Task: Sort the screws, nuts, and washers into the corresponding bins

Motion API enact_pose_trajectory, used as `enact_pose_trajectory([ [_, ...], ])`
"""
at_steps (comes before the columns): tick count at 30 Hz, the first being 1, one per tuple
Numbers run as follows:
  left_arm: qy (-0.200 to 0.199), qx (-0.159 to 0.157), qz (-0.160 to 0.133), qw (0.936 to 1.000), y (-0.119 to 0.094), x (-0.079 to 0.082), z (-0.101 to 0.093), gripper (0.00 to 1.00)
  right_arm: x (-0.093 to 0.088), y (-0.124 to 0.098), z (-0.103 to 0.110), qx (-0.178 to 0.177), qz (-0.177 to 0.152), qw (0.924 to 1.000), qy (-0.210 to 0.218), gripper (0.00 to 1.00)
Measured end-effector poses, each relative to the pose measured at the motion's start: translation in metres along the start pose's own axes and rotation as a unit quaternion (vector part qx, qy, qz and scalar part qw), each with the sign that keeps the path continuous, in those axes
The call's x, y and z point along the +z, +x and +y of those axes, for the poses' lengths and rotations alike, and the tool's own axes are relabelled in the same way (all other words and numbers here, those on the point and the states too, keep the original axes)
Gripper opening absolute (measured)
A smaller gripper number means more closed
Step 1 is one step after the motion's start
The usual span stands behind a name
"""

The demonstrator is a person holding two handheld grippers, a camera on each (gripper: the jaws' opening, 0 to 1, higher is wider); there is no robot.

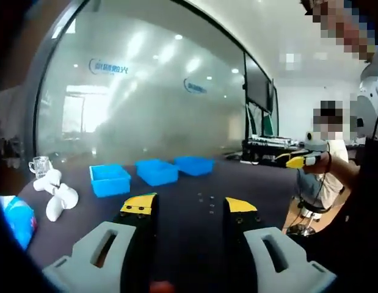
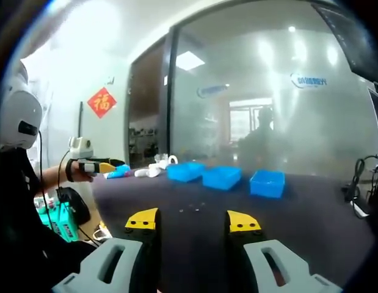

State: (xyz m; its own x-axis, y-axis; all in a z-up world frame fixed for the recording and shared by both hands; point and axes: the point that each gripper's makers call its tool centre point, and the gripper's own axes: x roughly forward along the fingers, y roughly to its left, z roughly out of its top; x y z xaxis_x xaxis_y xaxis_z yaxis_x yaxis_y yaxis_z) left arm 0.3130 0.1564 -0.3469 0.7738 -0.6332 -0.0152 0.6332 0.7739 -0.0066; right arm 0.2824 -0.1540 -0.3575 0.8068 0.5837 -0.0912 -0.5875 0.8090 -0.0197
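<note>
Both the left gripper (image 1: 190,209) and the right gripper (image 2: 193,220) hover over the dark table (image 1: 176,213) with jaws spread and nothing between them, probably poised for a first pick. The small hardware (image 1: 207,204) lies loose between them and three blue bins (image 1: 157,171) lined up along the far edge, ready for sorting. Behind stands a frosted glass wall (image 1: 152,97).

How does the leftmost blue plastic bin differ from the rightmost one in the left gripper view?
The leftmost blue plastic bin sits nearest the left gripper and looks largest; the rightmost blue bin lies farther back and looks smaller. The leftmost one stands close to the white plastic fittings; the rightmost one stands nearer the monitor. Both are open-topped, upright and rest on the dark table.
</note>
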Motion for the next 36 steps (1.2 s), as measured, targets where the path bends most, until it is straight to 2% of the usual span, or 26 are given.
enact_pose_trajectory([
  [4,0.013,-0.004,0.006,0.9999,-0.002,0.002,-0.004,0.41,-0.005,-0.003,-0.003,-0.003,0.012,0.9999,-0.004,0.37],
  [10,0.03,-0.035,0.012,0.9988,-0.001,0.008,-0.019,0.41,-0.006,-0.007,-0.007,-0.008,0.013,0.9999,-0.004,0.38],
  [14,0.019,-0.051,0.014,0.9984,0.003,0.008,-0.025,0.41,-0.008,-0.009,-0.01,-0.009,0.017,0.9998,-0.006,0.38],
  [19,0.025,-0.061,0.026,0.9975,0.01,0.006,-0.032,0.42,-0.008,-0.012,-0.011,-0.009,0.017,0.9998,-0.006,0.38],
  [22,-0.005,-0.066,0.038,0.9971,0.016,0.004,-0.033,0.42,-0.009,-0.013,-0.012,-0.01,0.019,0.9997,-0.007,0.38],
  [23,0.0,-0.067,0.039,0.997,0.02,0.005,-0.032,0.42,-0.01,-0.013,-0.012,-0.01,0.02,0.9997,-0.007,0.38],
  [27,0.018,-0.084,0.069,0.9939,0.032,0.0,-0.038,0.42,-0.011,-0.014,-0.014,-0.012,0.021,0.9997,-0.007,0.38],
  [33,0.006,-0.086,0.129,0.9879,0.056,-0.012,-0.035,0.41,-0.015,-0.015,-0.015,-0.015,0.023,0.9996,-0.005,0.38],
  [36,0.01,-0.091,0.139,0.9861,0.069,-0.011,-0.032,0.41,-0.017,-0.016,-0.017,-0.021,0.025,0.9994,-0.01,0.38],
])
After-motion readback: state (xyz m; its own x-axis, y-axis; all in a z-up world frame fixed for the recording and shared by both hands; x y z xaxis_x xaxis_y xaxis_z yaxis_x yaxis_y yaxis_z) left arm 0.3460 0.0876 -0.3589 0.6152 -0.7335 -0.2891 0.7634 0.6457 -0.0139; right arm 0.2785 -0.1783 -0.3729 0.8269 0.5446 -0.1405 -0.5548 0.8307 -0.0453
